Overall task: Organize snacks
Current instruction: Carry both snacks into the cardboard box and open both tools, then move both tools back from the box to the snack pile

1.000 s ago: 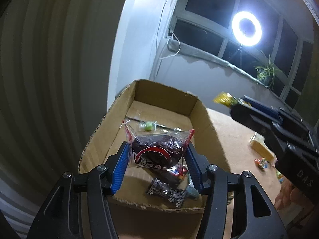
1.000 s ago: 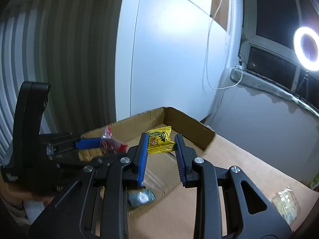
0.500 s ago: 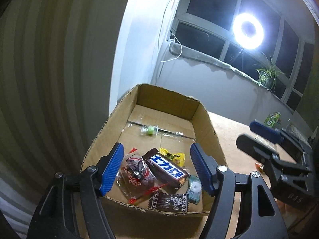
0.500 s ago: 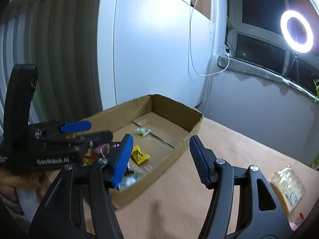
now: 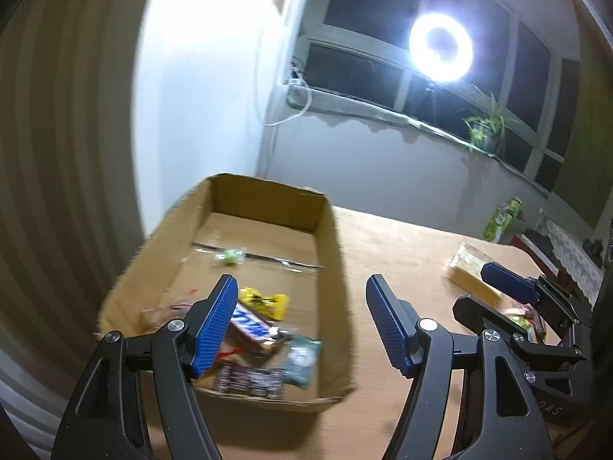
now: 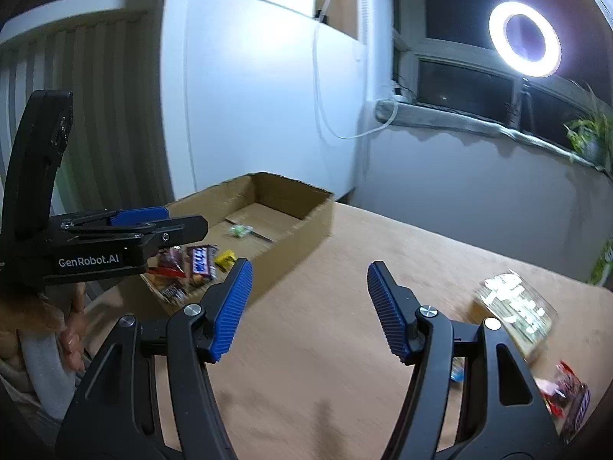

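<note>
- The left tool [image 5: 300,322] no longer holds the dark red snack bag; its blue pads are wide apart, with nothing between them.
- The right tool [image 6: 308,308] has let go of the yellow candy [image 5: 264,302], which now lies in the cardboard box [image 5: 333,253].
- Both tools have pulled back from the box toward the bare bench [image 6: 345,306].

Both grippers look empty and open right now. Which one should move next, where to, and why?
Probably swing the right gripper toward the pale clear-wrapped snack pack lying on the table to its right. Its jaws are open and hold nothing, that pack is loose outside the cardboard box, and several snacks already lie in the box. The left gripper hangs open at the box edge.
</note>
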`<state>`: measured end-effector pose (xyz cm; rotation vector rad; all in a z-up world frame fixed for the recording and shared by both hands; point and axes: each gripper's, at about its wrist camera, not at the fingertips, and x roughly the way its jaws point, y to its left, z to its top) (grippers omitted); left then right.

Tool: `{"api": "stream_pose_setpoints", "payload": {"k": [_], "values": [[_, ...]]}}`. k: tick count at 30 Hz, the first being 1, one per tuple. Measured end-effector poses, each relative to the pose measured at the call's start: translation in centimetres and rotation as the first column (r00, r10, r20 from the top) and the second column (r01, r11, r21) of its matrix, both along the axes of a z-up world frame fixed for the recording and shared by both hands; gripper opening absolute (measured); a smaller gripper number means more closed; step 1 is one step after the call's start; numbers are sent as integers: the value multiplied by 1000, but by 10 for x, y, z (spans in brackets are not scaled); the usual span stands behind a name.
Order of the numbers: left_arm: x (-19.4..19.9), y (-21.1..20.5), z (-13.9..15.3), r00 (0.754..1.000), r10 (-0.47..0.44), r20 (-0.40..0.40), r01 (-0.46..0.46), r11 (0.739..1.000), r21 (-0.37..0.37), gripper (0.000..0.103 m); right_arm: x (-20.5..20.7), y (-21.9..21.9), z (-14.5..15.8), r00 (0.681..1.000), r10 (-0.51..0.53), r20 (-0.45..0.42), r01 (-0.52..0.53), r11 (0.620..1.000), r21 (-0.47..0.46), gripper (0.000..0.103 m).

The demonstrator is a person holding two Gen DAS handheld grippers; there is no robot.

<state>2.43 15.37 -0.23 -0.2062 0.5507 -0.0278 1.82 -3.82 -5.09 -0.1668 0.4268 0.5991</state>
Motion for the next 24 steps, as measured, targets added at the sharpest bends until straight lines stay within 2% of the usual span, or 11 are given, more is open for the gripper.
{"api": "stream_pose_setpoints", "payload": {"k": [15,24], "values": [[14,-96,-1,986,-161,-39,163,983,78,69,-8,-97,-12,989,-146,-31,147,988,49,65],[34,-152,-16,961,-260,-94,269,958,100,69,-11,-160,-32,961,-262,-87,266,963,46,65]]}}
